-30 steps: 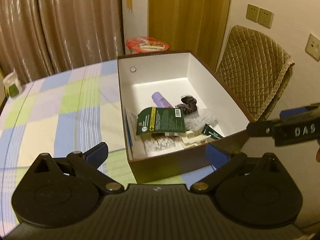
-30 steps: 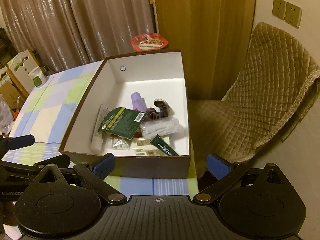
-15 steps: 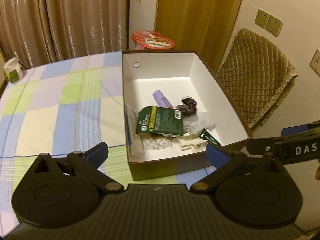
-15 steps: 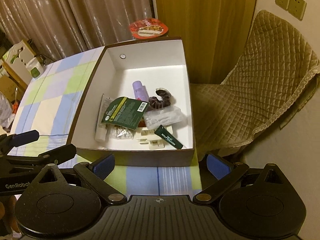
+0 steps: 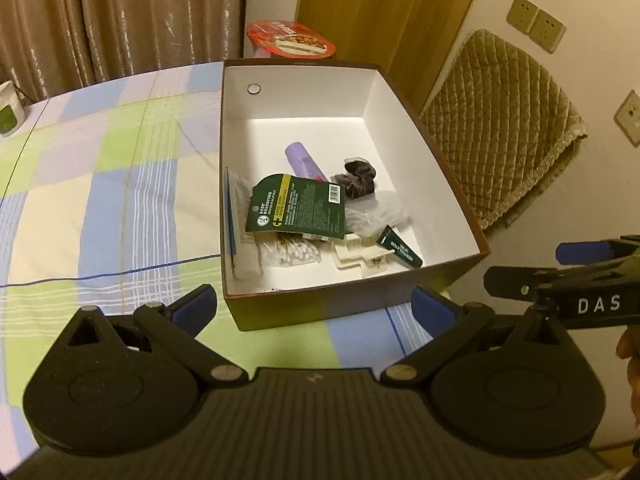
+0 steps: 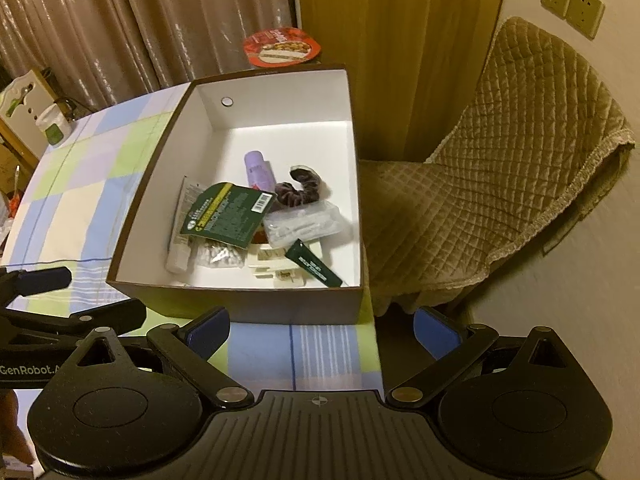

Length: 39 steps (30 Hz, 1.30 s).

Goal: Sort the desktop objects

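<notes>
Your left gripper (image 5: 314,306) and right gripper (image 6: 320,330) both hover short of the near wall of the brown cardboard box with the white inside (image 5: 400,120), jaws spread wide and holding nothing. The box sits on the checked blue, green and cream table (image 5: 100,184). Inside it lie a dark green printed packet (image 5: 298,210), a lilac tube (image 5: 302,160), a dark purple scrunchie (image 5: 356,178), a bag of cotton swabs (image 5: 292,254) and a small dark green tube (image 5: 400,246), clustered toward the box's near end.
</notes>
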Motion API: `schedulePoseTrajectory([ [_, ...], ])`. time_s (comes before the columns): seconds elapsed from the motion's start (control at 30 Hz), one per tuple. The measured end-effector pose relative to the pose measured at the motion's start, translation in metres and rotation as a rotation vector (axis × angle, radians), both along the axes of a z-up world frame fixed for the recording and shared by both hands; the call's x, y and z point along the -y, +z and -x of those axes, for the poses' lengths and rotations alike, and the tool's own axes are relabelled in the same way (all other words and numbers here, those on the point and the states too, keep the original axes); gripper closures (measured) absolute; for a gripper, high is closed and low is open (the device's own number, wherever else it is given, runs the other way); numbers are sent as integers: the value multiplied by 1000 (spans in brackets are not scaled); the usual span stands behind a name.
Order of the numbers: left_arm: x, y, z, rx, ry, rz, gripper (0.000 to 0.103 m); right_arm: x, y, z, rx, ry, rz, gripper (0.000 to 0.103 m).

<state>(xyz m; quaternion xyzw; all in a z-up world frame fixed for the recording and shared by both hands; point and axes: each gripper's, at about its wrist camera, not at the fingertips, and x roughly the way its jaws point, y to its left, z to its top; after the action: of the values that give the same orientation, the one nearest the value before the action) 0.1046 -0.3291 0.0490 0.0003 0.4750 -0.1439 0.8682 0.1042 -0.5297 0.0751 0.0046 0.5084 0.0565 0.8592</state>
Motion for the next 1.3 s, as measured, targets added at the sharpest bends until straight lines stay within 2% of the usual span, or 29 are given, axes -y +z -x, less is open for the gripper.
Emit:
schedulePoseTrajectory([
  [0.17, 6, 3, 5, 45, 1, -47, 1, 3, -3, 3, -12, 6, 12, 2],
  [0.53, 12, 2, 17, 63, 109, -45, 1, 12, -12, 7, -23, 51, 17, 2],
  [0.83, 19, -7, 23, 28, 147, -42, 1, 17, -20, 6, -26, 75, -3, 2],
  [1.3, 28, -9, 25, 28, 145, -68, 1, 21, -27, 5, -43, 81, -2, 2],
])
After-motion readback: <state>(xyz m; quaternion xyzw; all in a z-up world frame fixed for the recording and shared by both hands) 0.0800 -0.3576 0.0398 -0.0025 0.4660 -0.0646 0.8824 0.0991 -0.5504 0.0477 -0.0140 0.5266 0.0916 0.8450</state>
